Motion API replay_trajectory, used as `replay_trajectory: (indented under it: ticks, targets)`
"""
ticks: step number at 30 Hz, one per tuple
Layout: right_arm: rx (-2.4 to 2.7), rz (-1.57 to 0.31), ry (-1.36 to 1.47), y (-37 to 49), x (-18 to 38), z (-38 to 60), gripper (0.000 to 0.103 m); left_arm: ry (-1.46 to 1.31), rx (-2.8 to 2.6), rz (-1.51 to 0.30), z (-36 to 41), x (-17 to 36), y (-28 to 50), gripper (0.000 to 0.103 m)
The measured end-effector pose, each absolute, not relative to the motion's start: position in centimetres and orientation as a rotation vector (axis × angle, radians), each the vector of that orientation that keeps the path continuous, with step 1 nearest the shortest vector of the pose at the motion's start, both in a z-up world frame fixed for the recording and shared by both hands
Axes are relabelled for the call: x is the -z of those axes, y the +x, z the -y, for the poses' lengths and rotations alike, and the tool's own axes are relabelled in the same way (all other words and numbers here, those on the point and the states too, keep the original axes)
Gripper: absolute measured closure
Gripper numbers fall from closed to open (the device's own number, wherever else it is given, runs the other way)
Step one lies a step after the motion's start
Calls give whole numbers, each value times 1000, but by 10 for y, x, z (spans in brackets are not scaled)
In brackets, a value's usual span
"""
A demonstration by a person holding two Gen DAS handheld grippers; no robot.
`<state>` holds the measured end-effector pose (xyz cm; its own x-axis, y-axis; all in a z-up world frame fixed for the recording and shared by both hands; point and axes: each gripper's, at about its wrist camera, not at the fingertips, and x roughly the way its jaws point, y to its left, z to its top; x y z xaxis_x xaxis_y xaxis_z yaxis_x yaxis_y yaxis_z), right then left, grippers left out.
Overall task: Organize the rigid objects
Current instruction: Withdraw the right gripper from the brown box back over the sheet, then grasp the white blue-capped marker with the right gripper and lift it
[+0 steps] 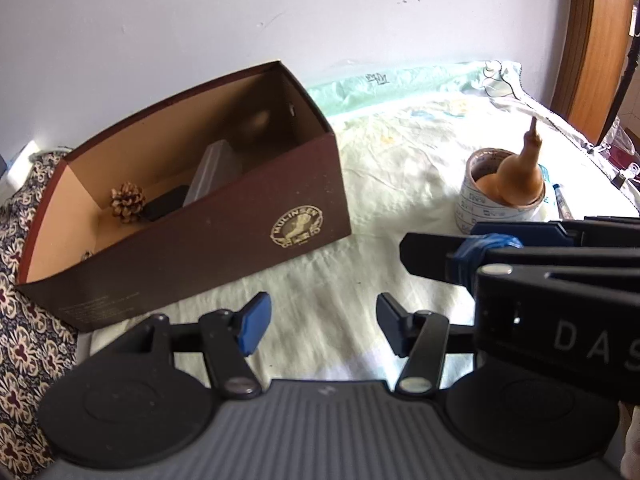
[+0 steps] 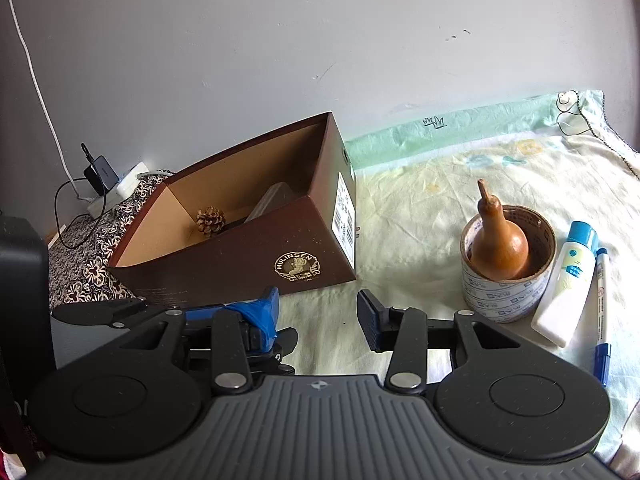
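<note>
Hovering both grippers, left (image 1: 318, 326) and right (image 2: 318, 316), spread and empty, I see the gourd (image 2: 498, 242) upright in the tape roll (image 2: 506, 280), far right of the box (image 2: 240, 256); my right gripper is nearer.

Gourd (image 2: 498, 240) upright inside tape roll (image 2: 506, 284)

Pinecone (image 1: 127, 201) inside brown box (image 1: 248, 236); gourd (image 1: 516, 172) seemingly in tape roll (image 1: 480, 208).
</note>
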<state>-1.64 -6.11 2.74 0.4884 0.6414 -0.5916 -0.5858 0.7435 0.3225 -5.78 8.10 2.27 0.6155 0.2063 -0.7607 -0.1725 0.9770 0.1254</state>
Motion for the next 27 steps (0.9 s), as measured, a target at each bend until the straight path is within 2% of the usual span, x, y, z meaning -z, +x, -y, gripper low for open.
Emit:
replay_trajectory:
  ticks: [12,21,27]
  targets:
    - [-586,-812,169,-3,-2,132,76,39,-10,-871,-37,-7,-48,45]
    - [-469,-784,239,10,1,179,76,83,174,-842,5,-1,-38,45]
    - [-398,-788,255,24,9,199,78,107,287,-832,31,3,-28,52]
